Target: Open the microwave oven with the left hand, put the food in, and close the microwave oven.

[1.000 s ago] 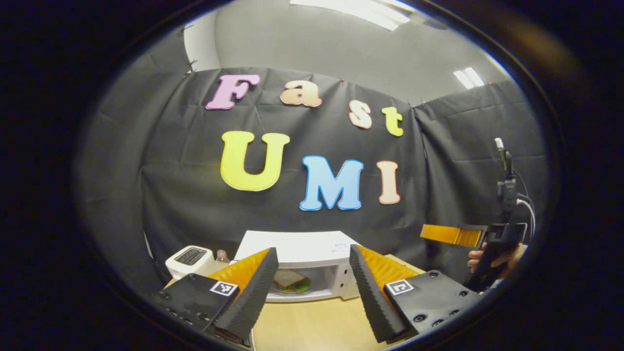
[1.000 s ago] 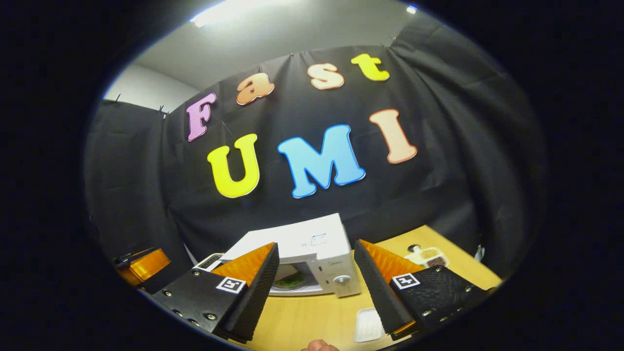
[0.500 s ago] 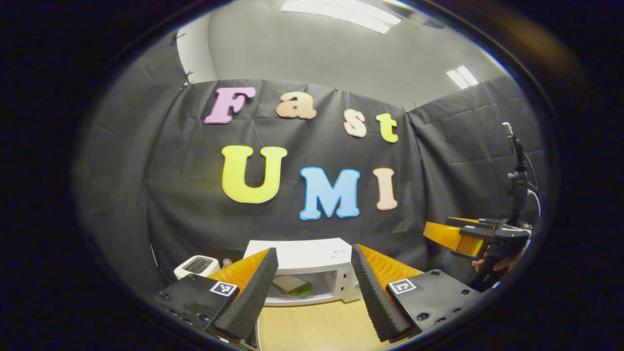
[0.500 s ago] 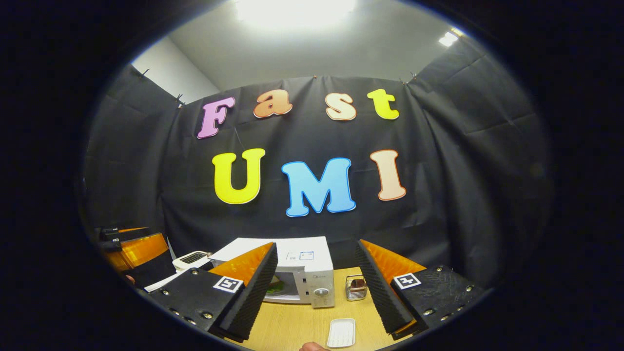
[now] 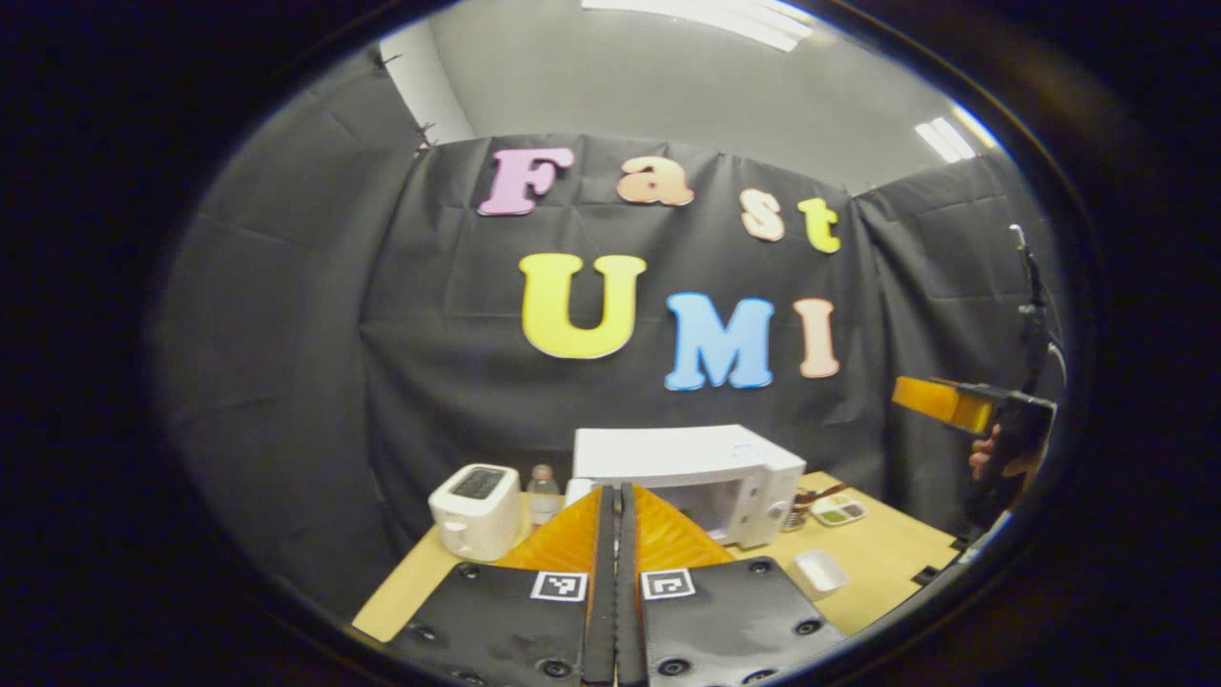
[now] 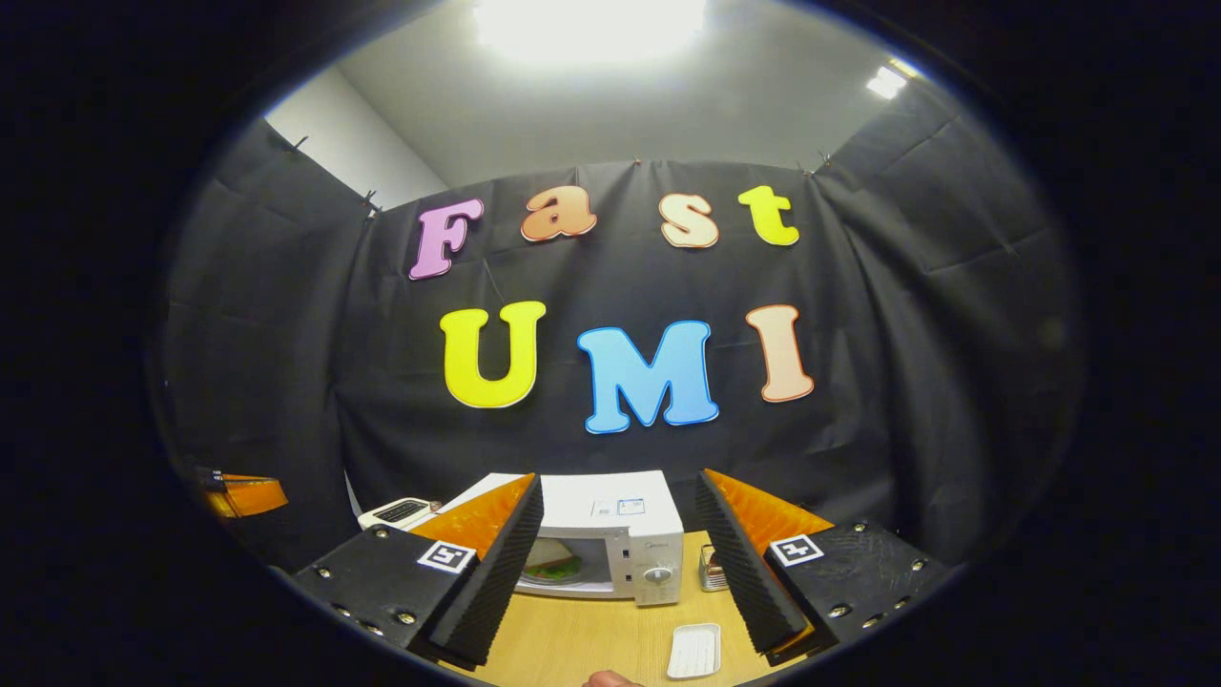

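The table (image 6: 591, 639) is pale wood and carries everything, with the black booth wall (image 6: 286, 382) behind it. The microwave (image 6: 610, 525) stands near the table's back edge, white, with its door closed; through the window in the right gripper view the food (image 6: 555, 565), a sandwich on something green, sits inside. A white toaster (image 5: 477, 510) stands left of the microwave in the left gripper view, with a small bottle (image 5: 542, 489) between the two. The left gripper (image 5: 616, 572) is pressed fully together with nothing between its fingers, held above the table's near edge and pointing at the microwave. The right gripper (image 6: 615, 563) is spread wide and holds nothing, framing the microwave front from well back. A small white tray (image 6: 694, 651) lies on the table in front of the microwave, and a little wire basket (image 6: 711, 568) stands just right of it. In the left gripper view, a shallow dish (image 5: 838, 512) lies further right.
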Action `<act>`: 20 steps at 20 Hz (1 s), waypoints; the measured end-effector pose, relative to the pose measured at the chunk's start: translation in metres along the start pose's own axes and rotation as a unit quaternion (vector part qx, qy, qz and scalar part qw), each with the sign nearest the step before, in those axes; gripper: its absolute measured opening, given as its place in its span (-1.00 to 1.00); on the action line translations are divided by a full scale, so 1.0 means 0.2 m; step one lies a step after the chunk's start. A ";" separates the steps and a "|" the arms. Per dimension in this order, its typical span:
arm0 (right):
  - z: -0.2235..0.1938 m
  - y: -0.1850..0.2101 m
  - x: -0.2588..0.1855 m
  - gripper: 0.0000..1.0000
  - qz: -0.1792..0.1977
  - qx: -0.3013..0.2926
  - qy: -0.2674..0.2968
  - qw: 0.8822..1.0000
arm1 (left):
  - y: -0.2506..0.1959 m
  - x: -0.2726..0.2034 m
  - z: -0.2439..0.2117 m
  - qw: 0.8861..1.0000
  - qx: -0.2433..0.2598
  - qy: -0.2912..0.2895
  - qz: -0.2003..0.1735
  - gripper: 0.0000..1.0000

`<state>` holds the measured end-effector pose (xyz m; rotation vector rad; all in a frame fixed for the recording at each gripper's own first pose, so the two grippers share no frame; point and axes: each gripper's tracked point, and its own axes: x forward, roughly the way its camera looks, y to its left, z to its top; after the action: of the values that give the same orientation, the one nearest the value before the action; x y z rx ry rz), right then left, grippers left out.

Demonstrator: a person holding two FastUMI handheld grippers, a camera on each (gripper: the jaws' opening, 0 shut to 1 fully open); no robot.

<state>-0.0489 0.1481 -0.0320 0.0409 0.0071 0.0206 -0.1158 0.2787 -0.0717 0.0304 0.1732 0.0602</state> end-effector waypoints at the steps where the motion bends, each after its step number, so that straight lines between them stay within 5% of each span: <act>1: -0.01 0.01 0.00 0.93 0.003 0.002 0.003 1.000 | 0.06 -0.03 -0.04 1.000 -0.005 0.011 0.007 -0.87; 8: -0.01 0.03 -0.02 0.92 0.002 -0.012 0.011 1.000 | 0.49 -0.16 -0.57 0.991 -0.037 0.116 0.060 -0.87; 13: -0.01 0.02 0.03 0.92 0.001 -0.010 0.018 1.000 | 0.35 -0.17 -0.85 0.982 -0.042 0.181 0.024 -0.87; 20: -0.05 0.05 0.14 0.93 0.031 -0.007 0.023 0.999 | 0.05 -0.15 -0.82 0.981 -0.056 0.188 -0.005 -0.87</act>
<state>-0.0205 0.1590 -0.0421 0.0262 0.0520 0.0834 -0.1740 0.2908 -0.2281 -0.0958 0.5482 0.0652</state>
